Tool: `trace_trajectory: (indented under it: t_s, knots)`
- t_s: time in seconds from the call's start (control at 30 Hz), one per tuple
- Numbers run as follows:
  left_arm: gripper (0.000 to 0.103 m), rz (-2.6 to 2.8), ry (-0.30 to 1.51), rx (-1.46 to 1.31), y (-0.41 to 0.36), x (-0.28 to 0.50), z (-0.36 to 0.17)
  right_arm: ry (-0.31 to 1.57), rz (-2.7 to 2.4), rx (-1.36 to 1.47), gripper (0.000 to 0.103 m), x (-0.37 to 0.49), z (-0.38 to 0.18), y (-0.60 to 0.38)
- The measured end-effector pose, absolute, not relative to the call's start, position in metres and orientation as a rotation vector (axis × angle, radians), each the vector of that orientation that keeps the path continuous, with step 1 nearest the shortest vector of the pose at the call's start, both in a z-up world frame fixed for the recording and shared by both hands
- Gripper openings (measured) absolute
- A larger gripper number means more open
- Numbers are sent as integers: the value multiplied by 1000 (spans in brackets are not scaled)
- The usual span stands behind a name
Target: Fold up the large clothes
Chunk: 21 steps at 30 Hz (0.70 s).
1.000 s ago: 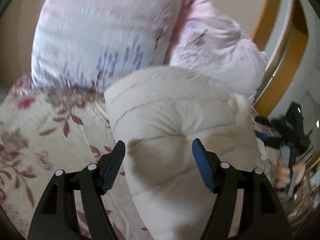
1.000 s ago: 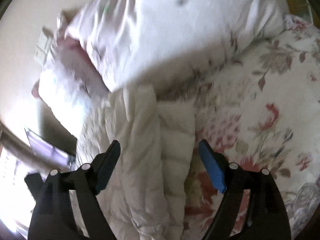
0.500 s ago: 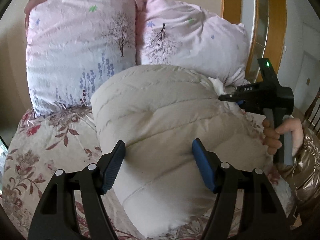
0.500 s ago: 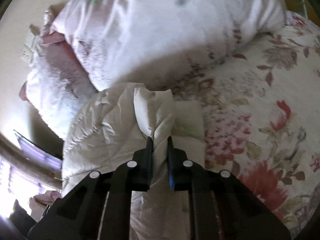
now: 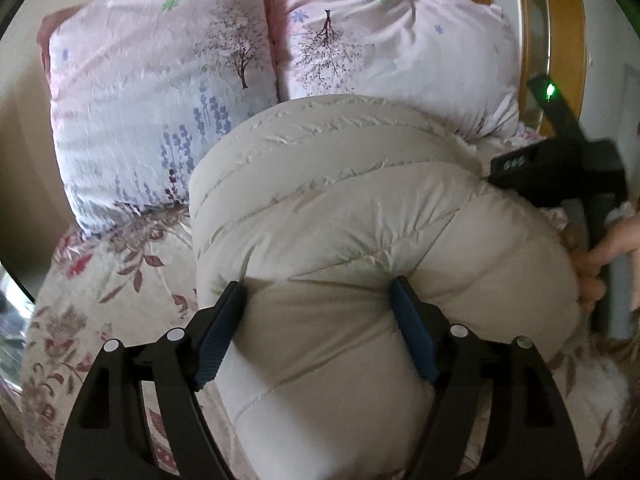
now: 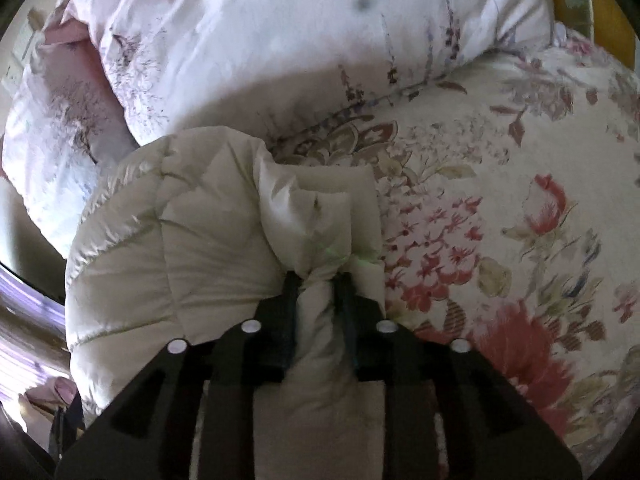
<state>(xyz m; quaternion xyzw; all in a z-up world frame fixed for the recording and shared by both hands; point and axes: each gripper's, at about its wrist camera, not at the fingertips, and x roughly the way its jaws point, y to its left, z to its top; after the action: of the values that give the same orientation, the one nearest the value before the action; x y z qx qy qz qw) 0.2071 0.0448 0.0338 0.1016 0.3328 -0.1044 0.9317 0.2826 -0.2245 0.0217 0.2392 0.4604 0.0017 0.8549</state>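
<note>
A cream quilted puffer jacket (image 5: 344, 208) lies bunched on the flowered bed; it also shows in the right wrist view (image 6: 192, 240). My left gripper (image 5: 318, 300) is open, its blue pads pressed against the jacket's near bulge on either side. My right gripper (image 6: 318, 280) is shut on a pinched fold of the jacket. The right gripper's black body (image 5: 560, 176) and the hand holding it show at the jacket's right end in the left wrist view.
Two pink printed pillows (image 5: 160, 92) (image 5: 392, 48) lean against the wall behind the jacket. The flowered bedspread (image 6: 500, 208) spreads to the right of the jacket. A wooden door frame (image 5: 560, 20) stands at the far right.
My right gripper closed on a fold of the jacket. My left gripper stayed open and moved in against the jacket's near bulge.
</note>
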Motion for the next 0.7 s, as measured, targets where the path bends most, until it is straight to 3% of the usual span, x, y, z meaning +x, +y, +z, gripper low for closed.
trace_trajectory:
  t_s: [0.3, 0.5, 0.6, 0.7]
  knots:
    - [86, -214, 677, 174, 52, 198, 37, 813, 199, 409, 33, 198, 72, -210]
    - [91, -204, 665, 148, 53, 195, 40, 968, 199, 326, 31, 198, 36, -184]
    - [102, -172, 626, 149, 54, 185, 47, 981, 190, 353, 31, 205, 25, -186]
    - [102, -126, 602, 156, 54, 179, 52, 986, 186, 347, 33, 208, 23, -185]
